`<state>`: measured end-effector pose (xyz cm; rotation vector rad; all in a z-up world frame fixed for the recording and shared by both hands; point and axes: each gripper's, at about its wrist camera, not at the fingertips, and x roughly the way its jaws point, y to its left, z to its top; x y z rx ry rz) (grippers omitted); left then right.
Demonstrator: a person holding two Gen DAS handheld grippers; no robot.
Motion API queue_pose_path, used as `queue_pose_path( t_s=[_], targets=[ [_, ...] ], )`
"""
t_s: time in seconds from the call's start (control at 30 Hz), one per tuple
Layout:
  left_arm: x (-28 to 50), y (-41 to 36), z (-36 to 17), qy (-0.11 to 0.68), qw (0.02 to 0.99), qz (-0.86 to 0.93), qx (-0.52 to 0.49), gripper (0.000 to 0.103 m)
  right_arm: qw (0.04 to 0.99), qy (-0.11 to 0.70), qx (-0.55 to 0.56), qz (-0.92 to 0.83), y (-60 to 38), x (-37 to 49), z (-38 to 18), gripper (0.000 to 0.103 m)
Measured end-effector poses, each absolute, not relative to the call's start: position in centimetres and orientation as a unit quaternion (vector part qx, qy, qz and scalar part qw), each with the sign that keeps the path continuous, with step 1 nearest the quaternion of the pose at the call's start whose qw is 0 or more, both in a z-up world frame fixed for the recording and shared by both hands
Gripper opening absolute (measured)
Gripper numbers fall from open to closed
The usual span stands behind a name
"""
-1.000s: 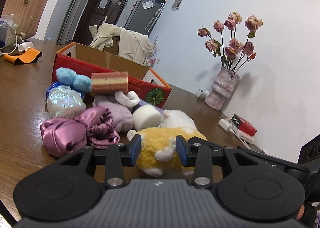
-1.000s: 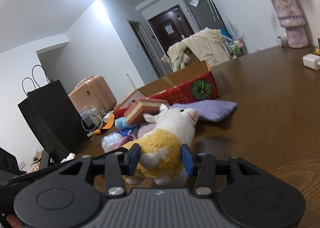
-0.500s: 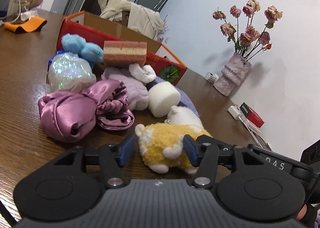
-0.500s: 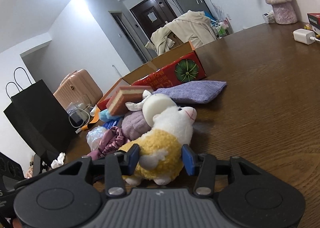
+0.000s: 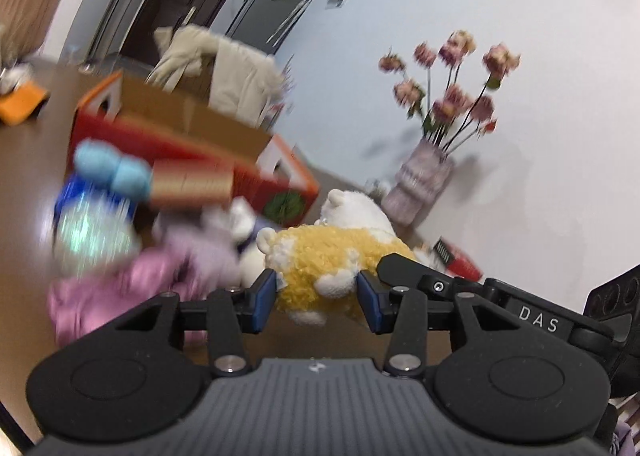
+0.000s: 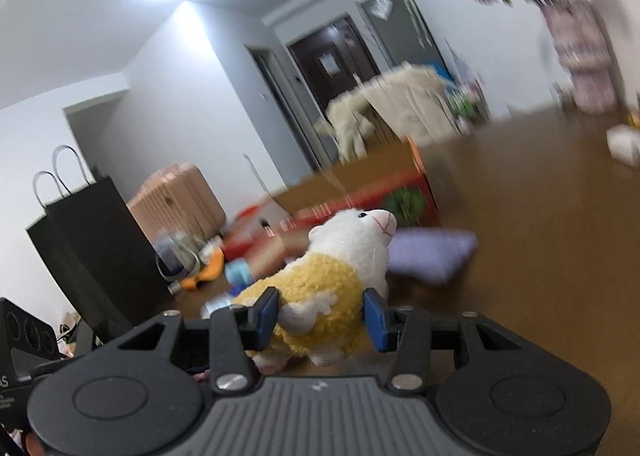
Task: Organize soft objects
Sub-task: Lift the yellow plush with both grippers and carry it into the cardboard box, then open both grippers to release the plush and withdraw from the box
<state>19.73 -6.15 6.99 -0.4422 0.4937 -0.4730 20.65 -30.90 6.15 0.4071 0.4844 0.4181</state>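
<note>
Together, two claws (blue-padded), one plush sheep [image 5: 328,256]

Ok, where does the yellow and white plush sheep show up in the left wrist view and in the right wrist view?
Left wrist view: the plush sheep sits low in the centre, between the blue fingertips, head pointing away.
Right wrist view: the plush sheep is low in the centre, between the fingertips, face turned right.
Shared landmark: the red cardboard box lies behind the sheep in both.
</note>
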Motion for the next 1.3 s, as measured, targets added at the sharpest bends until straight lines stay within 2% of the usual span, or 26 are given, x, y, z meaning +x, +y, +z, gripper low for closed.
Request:
queue_pose_path(
  t_s=[0.17,0.3,0.5,0.67,0.7,0.8,0.93,1.0,1.3],
  targets=[
    [26.8,-5.5,10.1,0.227,0.918,-0.226,-0.236,0.044,0.932,0.219,0.188,0.22,-30.9,28.0,9.3,0.045],
    [33.7,-5.1,10.6,0.244,0.914,-0.206,-0.249,0.044,0.923,0.242,0.192,0.229,-30.4,35.9,9.6,0.045],
    [42.9,-5.4,7.7,0.305,0.901,-0.181,-0.251,0.044,0.905,0.309,0.194,0.217,-30.1,45.8,6.8,0.045],
    [46.9,-6.8,5.3,0.354,0.886,-0.178,-0.242,0.044,0.905,0.337,0.182,0.182,-30.1,49.2,3.9,0.044],
    [47.2,-7.3,5.2,0.363,0.886,-0.179,-0.226,0.044,0.907,0.341,0.177,0.172,-30.2,49.5,3.4,0.044],
    [46.6,-7.4,5.7,0.348,0.894,-0.187,-0.209,0.046,0.919,0.34,0.131,0.151,-30.1,48.9,2.7,0.027],
    [44.9,-7.0,6.0,0.345,0.906,-0.166,-0.179,0.048,0.934,0.333,0.053,0.121,-28.5,47.4,2.8,0.027],
    [43.8,-6.4,6.5,0.345,0.907,-0.16,-0.179,0.054,0.934,0.335,0.041,0.113,-28.2,46.7,2.9,0.028],
    [38.3,-2.8,8.7,0.329,0.925,-0.128,-0.144,0.062,0.939,0.334,0.021,0.085,-26.9,43.7,3.2,0.028]
  ],
)
